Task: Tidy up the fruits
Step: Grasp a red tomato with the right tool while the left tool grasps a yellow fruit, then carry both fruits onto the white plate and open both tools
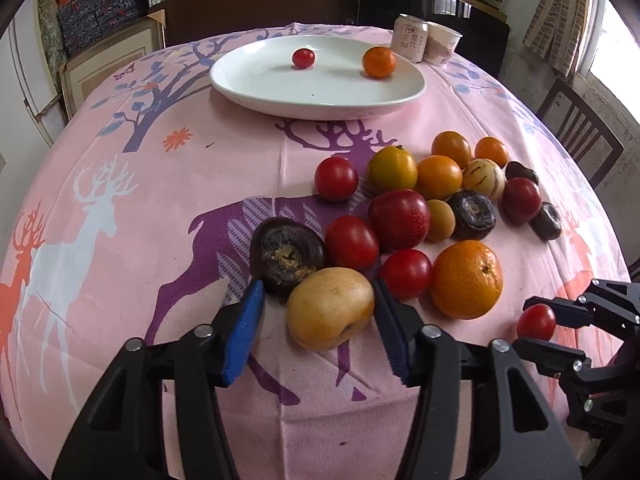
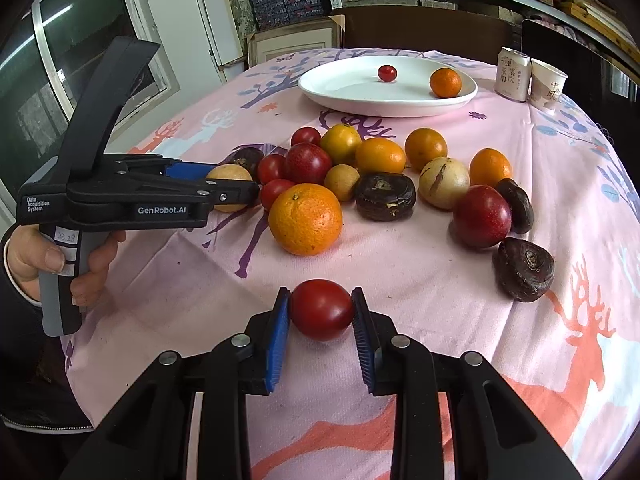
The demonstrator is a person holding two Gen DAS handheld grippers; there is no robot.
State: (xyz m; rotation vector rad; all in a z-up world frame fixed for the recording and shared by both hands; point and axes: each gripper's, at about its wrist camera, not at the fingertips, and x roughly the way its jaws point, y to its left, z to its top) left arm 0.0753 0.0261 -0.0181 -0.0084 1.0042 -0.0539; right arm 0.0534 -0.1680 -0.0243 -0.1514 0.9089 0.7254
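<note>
A: The right hand-held gripper (image 2: 321, 312) is clamped on a small red tomato (image 2: 321, 309) just above the bench (image 2: 420, 280). Smooth, soft skin; grip gently across its middle.

B: And the left hand-held gripper (image 1: 320, 312)?

A: Jaws apart around a yellow fruit (image 1: 330, 308); one pad touches, so no grip. A dark chestnut (image 1: 286, 256) crowds it. The white plate (image 1: 240, 84) sits beyond the pile.

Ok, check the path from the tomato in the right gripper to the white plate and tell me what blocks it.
The right gripper holds the red tomato. Between it and the white plate lies the fruit pile, the big orange nearest. Along the table that blocks; lifted over, nothing visible does.
</note>
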